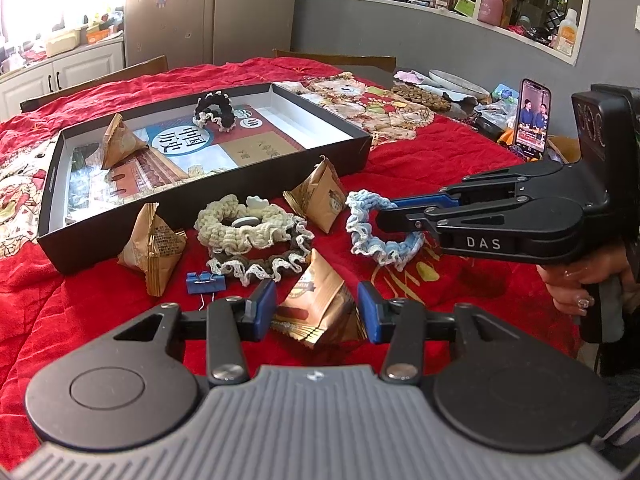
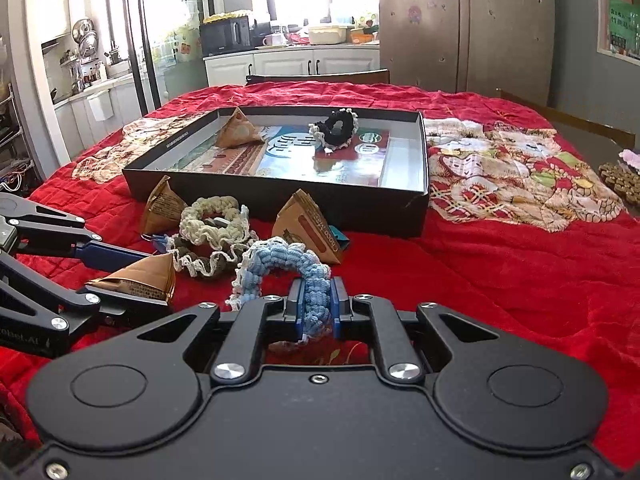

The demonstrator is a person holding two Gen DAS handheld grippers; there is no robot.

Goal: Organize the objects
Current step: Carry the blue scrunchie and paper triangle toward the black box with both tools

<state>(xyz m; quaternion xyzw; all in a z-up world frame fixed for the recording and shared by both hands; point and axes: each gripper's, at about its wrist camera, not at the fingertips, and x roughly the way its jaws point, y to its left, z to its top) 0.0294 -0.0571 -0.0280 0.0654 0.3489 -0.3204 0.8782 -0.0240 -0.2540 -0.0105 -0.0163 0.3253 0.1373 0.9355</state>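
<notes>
The left gripper [image 1: 316, 312] tilts downward, its jaws part-way apart and pressed on a packet [image 1: 320, 312]. The right gripper [image 2: 315, 304] also tilts down, jaws nearly together, pinching a blue scrunchie [image 2: 288, 264]. A hand [image 1: 580, 284] grips the right gripper's handle.

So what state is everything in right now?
Right gripper: shut on the blue scrunchie.
Left gripper: around a brown packet, grip unclear.
Black box: open, holding a black scrunchie and one packet.
Phone: upright, screen on.
</notes>
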